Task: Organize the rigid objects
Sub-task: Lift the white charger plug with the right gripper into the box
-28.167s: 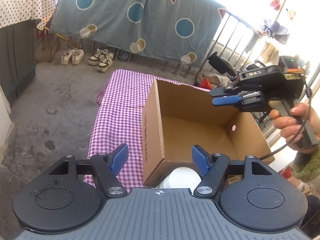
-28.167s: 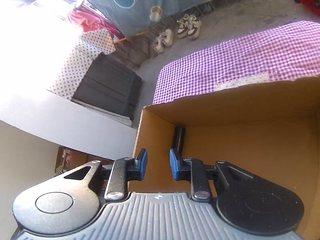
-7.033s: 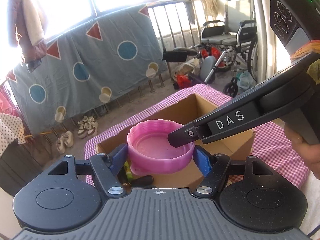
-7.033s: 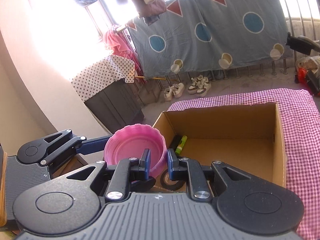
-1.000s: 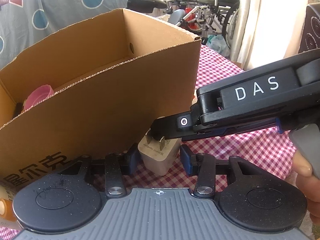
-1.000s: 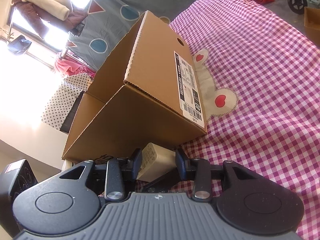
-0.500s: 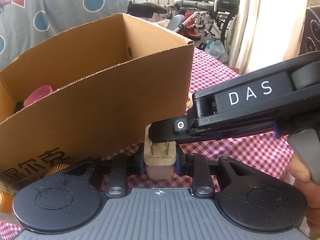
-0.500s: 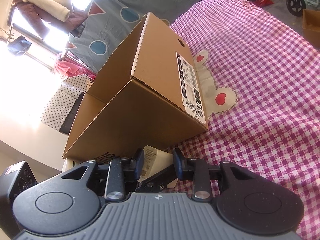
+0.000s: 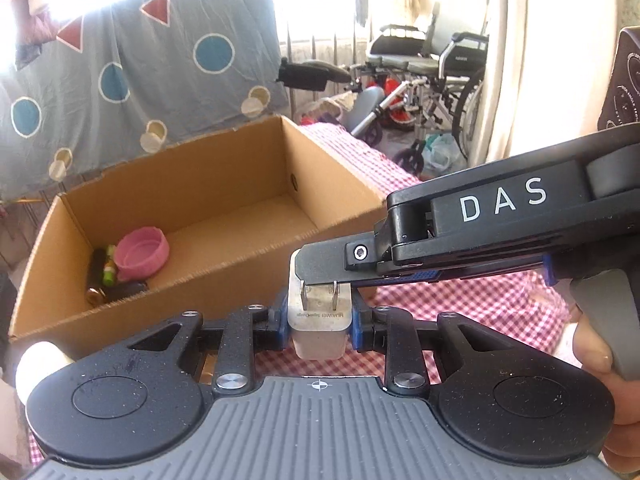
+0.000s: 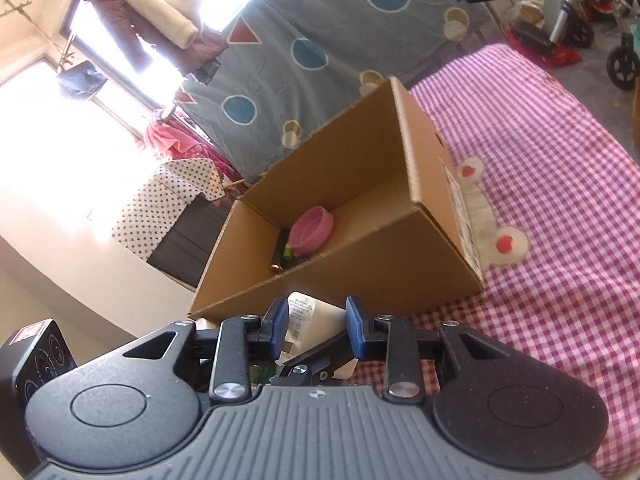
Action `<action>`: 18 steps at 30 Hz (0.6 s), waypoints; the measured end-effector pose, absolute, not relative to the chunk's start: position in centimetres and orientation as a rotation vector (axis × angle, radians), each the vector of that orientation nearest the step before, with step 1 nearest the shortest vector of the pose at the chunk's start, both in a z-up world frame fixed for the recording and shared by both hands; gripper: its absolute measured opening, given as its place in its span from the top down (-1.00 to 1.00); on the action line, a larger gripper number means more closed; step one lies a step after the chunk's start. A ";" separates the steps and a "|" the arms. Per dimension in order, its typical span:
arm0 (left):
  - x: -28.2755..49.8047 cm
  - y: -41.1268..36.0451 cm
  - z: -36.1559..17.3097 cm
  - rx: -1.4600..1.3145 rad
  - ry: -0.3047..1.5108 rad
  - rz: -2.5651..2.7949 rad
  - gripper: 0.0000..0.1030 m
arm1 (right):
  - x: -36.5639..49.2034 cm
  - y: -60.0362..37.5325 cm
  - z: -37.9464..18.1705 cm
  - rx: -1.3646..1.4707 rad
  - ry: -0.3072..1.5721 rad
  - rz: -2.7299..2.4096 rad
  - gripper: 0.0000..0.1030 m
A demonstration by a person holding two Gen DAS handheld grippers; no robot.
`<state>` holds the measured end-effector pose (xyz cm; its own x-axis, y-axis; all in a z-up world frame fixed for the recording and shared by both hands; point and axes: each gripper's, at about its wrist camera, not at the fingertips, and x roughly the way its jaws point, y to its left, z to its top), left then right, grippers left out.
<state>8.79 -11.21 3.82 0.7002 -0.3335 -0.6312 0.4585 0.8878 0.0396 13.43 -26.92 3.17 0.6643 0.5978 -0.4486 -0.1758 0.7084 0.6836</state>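
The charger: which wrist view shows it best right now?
Left wrist view. The charger sits centred between the left gripper's pads, prongs and printed face visible. The right wrist view shows only its labelled side, partly hidden by the right gripper and the other tool.

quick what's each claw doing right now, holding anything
left claw: closed on the white charger, pads on its sides.
right claw: closed on the same charger, from the prong end.

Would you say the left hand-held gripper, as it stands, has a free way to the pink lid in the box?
Probably not yet: the left hand-held gripper is shut on the white charger. The cardboard box is open-topped, so nothing covers the pink lid.
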 end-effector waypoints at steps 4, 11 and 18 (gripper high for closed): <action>10.2 -10.3 7.0 0.176 0.614 -0.395 0.49 | 15.3 -24.9 6.9 0.560 0.661 0.539 0.34; 16.3 -8.1 8.7 0.123 0.668 -0.298 0.49 | 23.1 -21.3 9.4 0.488 0.713 0.631 0.34; 23.6 -6.0 3.9 -0.011 0.922 -0.178 0.49 | 31.8 -18.4 4.5 0.519 0.980 0.653 0.34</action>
<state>23.64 -5.97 3.94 0.5902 -0.1580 -0.7916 0.1483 0.9852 -0.0861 31.76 -18.42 4.51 0.3971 0.7080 -0.5840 -0.2657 0.6977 0.6653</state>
